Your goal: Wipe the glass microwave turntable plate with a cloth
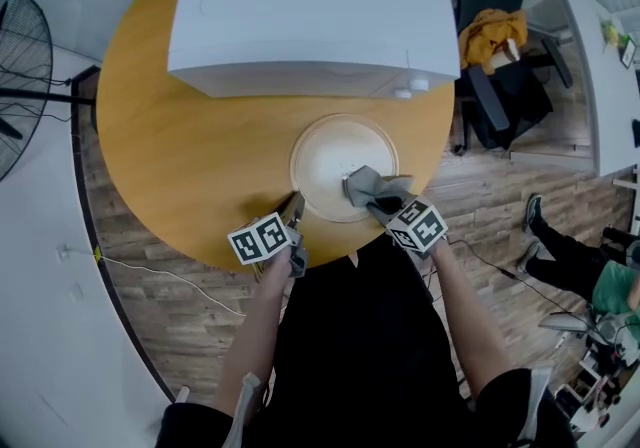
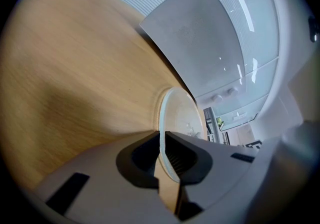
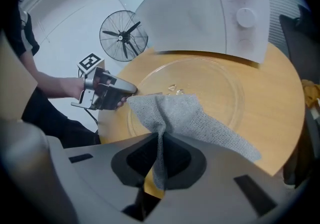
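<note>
Head view: both forearms angle down, left gripper (image 1: 295, 204) pinching the plate (image 1: 330, 151) rim, right gripper (image 1: 379, 201) clamping the cloth (image 1: 367, 183).

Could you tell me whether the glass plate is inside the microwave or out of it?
Out: the glass plate lies on the table before the microwave, the left gripper clamping its rim.

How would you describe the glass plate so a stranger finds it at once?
On the round wooden table, in front of the white microwave, lies the plate. It alone is a clear flat disc; the left gripper clamps its rim and a grey cloth lies on it.
</note>
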Motion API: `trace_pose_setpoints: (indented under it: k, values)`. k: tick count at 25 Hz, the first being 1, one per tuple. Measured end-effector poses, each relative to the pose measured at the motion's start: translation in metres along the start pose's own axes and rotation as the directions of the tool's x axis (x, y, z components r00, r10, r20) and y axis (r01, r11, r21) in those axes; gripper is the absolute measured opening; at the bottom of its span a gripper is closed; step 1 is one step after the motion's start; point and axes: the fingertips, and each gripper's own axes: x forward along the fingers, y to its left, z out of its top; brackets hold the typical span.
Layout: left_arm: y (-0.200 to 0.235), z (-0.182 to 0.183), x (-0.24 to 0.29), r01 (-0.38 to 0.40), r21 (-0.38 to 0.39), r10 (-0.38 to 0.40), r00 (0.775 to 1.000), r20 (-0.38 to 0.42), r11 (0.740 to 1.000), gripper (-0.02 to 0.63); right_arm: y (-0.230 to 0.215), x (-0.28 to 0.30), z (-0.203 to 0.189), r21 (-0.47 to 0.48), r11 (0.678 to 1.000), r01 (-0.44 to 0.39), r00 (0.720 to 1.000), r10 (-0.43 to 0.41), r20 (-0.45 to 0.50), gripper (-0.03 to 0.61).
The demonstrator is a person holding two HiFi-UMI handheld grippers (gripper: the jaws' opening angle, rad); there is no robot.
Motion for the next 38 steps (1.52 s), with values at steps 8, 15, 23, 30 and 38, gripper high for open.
trace_pose_setpoints:
  k: [8, 15, 23, 30, 38]
  values:
    - [-0.001, 0.000, 0.001, 0.011, 0.000, -0.011, 1.000, -0.008, 1.000, 0.028, -0.054, -0.018, 0.021, 0.078, 0.993, 0.088, 0.996, -0.091, 0.026, 0.031]
    - [-0.003, -0.002, 0.002, 0.012, 0.016, -0.012, 1.000, -0.024, 1.000, 0.029, -0.084, -0.020, 0.049, 0.081, 0.984, 0.157, 0.987, -0.160, 0.030, 0.031]
    - [0.001, 0.000, 0.002, -0.005, 0.037, 0.006, 1.000, -0.019, 0.999, 0.029, -0.104, -0.014, 0.085, 0.052, 0.972, 0.230, 0.972, -0.232, 0.039, 0.031]
    - [0.000, 0.001, 0.002, -0.005, 0.039, 0.006, 1.000, -0.015, 0.999, 0.031, -0.109, 0.004, 0.116, 0.037, 0.971, 0.234, 0.971, -0.236, 0.035, 0.031]
    - [-0.002, 0.001, 0.001, -0.003, 0.037, 0.004, 1.000, -0.014, 0.999, 0.031, -0.076, 0.040, 0.162, 0.063, 0.981, 0.184, 0.976, -0.190, 0.105, 0.031]
